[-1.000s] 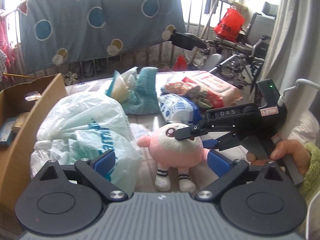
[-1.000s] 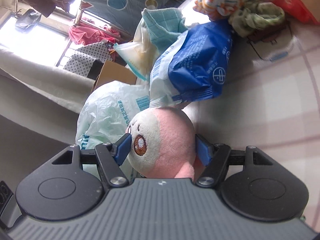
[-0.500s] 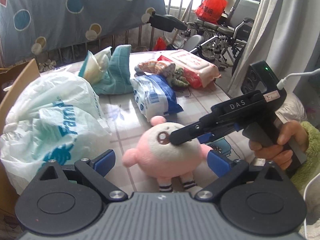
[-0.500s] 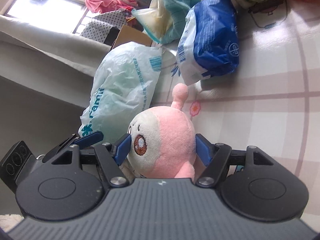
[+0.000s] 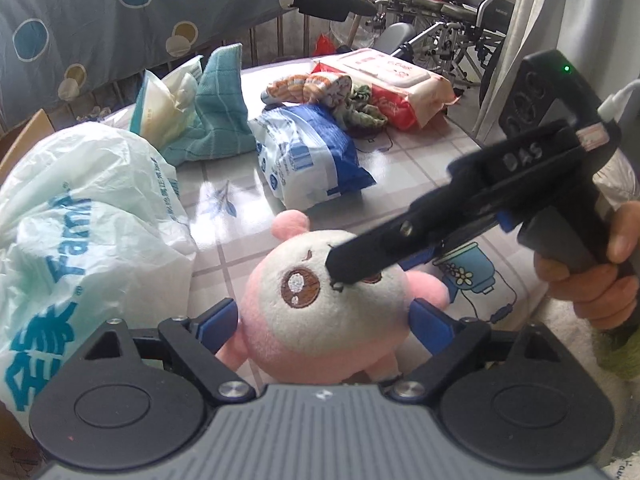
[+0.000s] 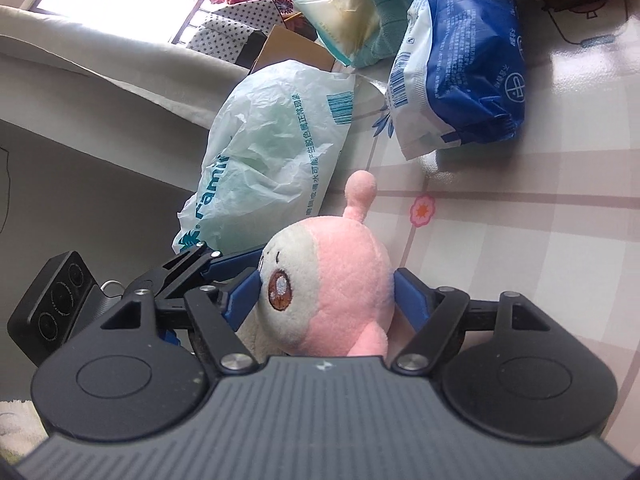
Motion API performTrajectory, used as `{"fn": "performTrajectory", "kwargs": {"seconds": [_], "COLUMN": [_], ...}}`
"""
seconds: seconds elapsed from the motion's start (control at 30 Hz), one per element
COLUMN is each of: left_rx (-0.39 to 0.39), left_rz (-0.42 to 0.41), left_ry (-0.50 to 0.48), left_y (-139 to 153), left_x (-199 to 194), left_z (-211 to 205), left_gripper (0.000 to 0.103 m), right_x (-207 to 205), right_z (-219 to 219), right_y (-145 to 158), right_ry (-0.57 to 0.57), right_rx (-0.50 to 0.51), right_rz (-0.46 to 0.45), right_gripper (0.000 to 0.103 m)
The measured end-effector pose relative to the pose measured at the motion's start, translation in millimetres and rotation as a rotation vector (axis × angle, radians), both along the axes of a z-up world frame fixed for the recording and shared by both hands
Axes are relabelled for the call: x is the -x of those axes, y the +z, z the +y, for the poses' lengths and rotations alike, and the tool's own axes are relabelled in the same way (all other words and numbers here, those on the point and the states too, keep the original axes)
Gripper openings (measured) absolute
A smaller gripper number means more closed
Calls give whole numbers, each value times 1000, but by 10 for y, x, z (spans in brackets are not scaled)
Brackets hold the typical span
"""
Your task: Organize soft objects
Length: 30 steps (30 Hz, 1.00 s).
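A pink and white plush toy (image 5: pixel 320 312) is held above the tiled table. My right gripper (image 6: pixel 326 294) is shut on the plush toy's head (image 6: pixel 328 284); in the left wrist view its body (image 5: pixel 460 220) comes in from the right across the toy's face. My left gripper (image 5: pixel 320 316) is open, with its blue pads on either side of the plush; I cannot tell whether they touch it. The left gripper also shows in the right wrist view (image 6: pixel 192 272), to the left of the toy.
A white and green plastic bag (image 5: pixel 80 232) lies at the left. A blue and white pack (image 5: pixel 312 160), a teal towel (image 5: pixel 216 120), rolled cloths (image 5: pixel 320 88) and a red wipes pack (image 5: pixel 384 80) lie further back. A cardboard box (image 6: pixel 288 48) stands beyond the bag.
The right gripper has carried the plush toward the left gripper. The left gripper has closed in until the toy's head sits between its open fingers.
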<state>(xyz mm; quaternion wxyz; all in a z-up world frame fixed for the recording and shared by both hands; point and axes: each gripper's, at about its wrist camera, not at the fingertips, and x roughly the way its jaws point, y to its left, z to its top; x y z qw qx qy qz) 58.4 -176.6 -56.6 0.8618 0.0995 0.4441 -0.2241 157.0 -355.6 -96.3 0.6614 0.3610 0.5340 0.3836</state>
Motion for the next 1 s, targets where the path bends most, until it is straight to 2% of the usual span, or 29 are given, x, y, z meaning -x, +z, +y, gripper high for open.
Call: {"fn": "performTrajectory", "kwargs": {"seconds": [0.07, 0.2, 0.27, 0.33, 0.43, 0.6, 0.7, 0.87, 1.0], "left_rx": [5, 31, 45, 58, 73, 96, 109, 119, 123], "left_rz": [-5, 0, 6, 13, 21, 31, 34, 33, 35], "left_ry": [-1, 10, 18, 24, 27, 27, 28, 30, 29], "left_y": [0, -1, -2, -11, -20, -26, -31, -25, -23], "left_x": [14, 24, 19, 17, 23, 23, 4, -10, -8], "left_z": [16, 65, 97, 123, 156, 201, 218, 233, 247], "left_gripper": [92, 91, 91, 90, 90, 90, 90, 90, 90], "right_x": [-13, -97, -188, -323, -530, -808, -885, -838, -768], "right_z": [-111, -417, -525, -571, -470, -242, -113, 94, 121], "right_y": [63, 301, 401, 454, 424, 202, 113, 142, 251], "right_ry": [-30, -164, -243, -288, -323, -324, -308, -256, -238], "right_rx": [9, 72, 122, 176, 272, 375, 403, 481, 533], "right_rz": [-9, -86, -113, -137, -141, -112, -114, -154, -188], "right_gripper": [76, 79, 89, 93, 99, 98, 92, 59, 52]}}
